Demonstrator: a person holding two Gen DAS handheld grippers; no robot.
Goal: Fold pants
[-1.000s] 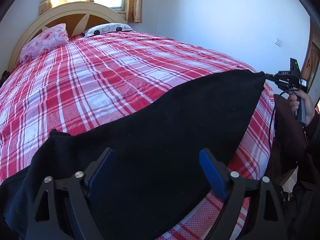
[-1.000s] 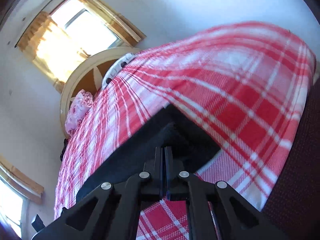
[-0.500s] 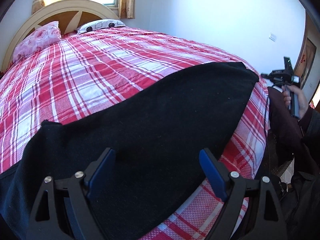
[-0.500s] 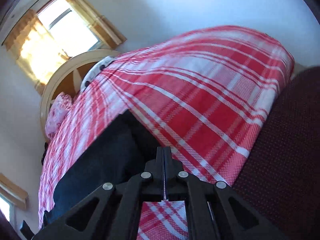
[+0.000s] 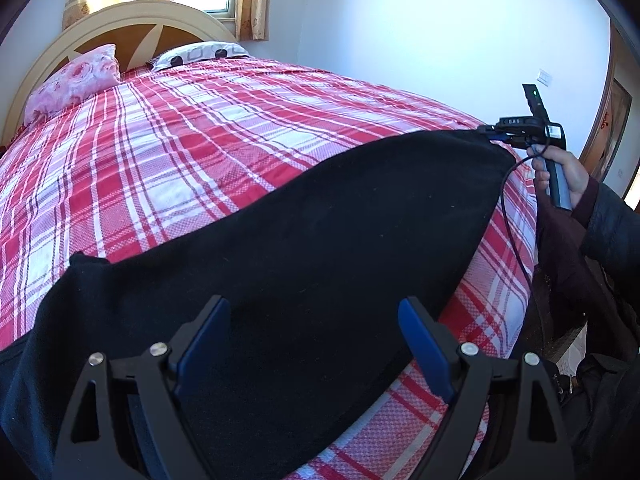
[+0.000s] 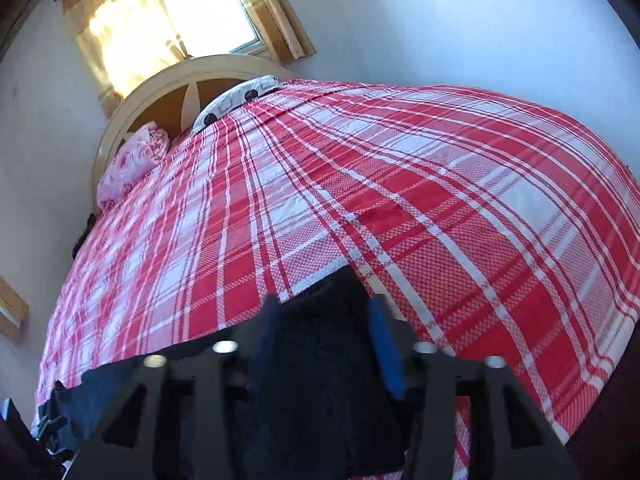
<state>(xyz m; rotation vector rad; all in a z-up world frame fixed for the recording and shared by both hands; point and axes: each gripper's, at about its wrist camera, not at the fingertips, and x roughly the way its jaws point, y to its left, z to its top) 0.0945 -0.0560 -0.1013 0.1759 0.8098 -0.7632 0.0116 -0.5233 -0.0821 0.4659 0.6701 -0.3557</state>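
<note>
On the bed: black pants (image 5: pixel 304 240) lay flat across the plaid bedspread (image 5: pixel 192 132), near its foot edge, well away from the headboard (image 5: pixel 132 20).
Right gripper (image 6: pixel 324 320): jaws were opening over the pants' far corner, cloth between them but unpinched; a second earlier they'd been clenched tight.
Left gripper (image 5: pixel 314 340): spread wide above the near end, grasping nothing, unmoved.
Right hand (image 5: pixel 560 172): beside the bed's corner.
Meaning: corner likely released, fabric laid out, next fold could begin.

White walls (image 5: pixel 420 28); sunlit curtained window (image 6: pixel 168 20); arched headboard (image 5: pixel 132 20); red-plaid bed (image 5: pixel 200 128).
</note>
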